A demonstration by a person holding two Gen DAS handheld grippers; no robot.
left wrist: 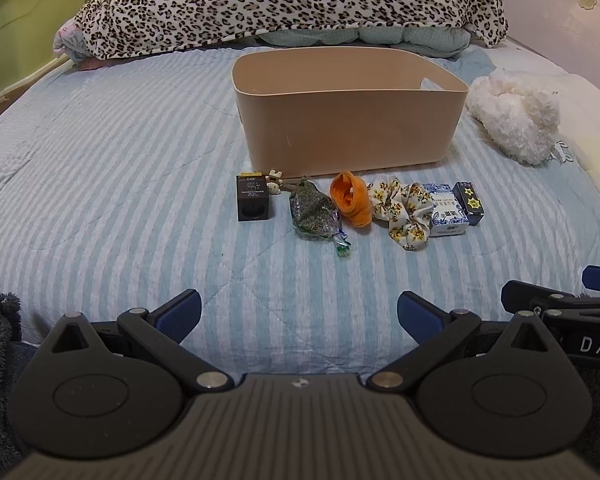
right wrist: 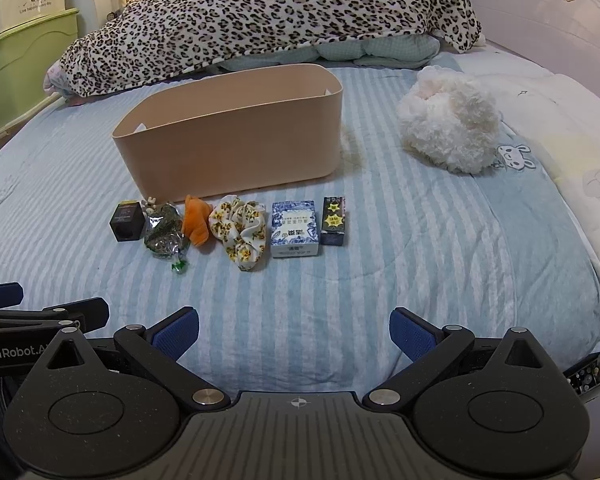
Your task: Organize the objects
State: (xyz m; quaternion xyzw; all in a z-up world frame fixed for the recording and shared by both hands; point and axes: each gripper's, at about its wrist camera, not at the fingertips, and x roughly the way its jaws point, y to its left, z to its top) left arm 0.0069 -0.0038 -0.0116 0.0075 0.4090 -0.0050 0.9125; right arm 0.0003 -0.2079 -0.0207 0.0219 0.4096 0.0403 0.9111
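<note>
Striped quilted bed (left wrist: 120, 152); leopard-print blanket (left wrist: 284, 4) at its far end. Beige oval plastic bin (left wrist: 348, 120) stood mid-bed; fluffy white plush (right wrist: 448, 120) lay beside it. Left gripper (left wrist: 299, 312) and right gripper (right wrist: 294, 330) hovered level, jaws apart, holding nothing. Row before bin: floral scrunchie (right wrist: 240, 228), blue-white box (right wrist: 296, 228), black box (left wrist: 253, 197).

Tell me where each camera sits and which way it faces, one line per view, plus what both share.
Left wrist: rides the left tool, jaws open, facing across the striped blue bedspread at the beige oval plastic bin; the right tool pokes in at right.
Right wrist: rides the right tool, jaws open, same heading from further right; the left tool shows at left.
Shared: bin, floral fabric scrunchie, fluffy white plush.
</note>
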